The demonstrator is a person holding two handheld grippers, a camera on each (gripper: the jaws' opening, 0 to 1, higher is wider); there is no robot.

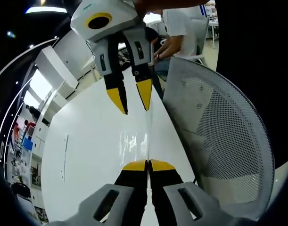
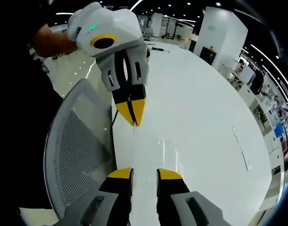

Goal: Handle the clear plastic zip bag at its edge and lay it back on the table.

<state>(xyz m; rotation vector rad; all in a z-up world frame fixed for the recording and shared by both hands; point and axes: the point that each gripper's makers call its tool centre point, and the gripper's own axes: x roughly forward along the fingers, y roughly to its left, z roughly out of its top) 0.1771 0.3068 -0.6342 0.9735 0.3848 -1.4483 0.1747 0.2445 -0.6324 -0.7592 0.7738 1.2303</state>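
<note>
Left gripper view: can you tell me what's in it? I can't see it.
The left claw is pinched shut on the edge of a clear plastic zip bag over a white table. The right claw hangs open opposite it, with a mesh chair alongside.

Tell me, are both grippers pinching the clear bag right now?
No: the left gripper is shut on the bag's edge, while the right gripper hangs open above it.

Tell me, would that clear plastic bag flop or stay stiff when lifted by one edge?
Probably floppy: the clear bag looks thin and wrinkled with glare, pinched edge-on in the left gripper. Likely light and slippery on the glossy white table.
</note>
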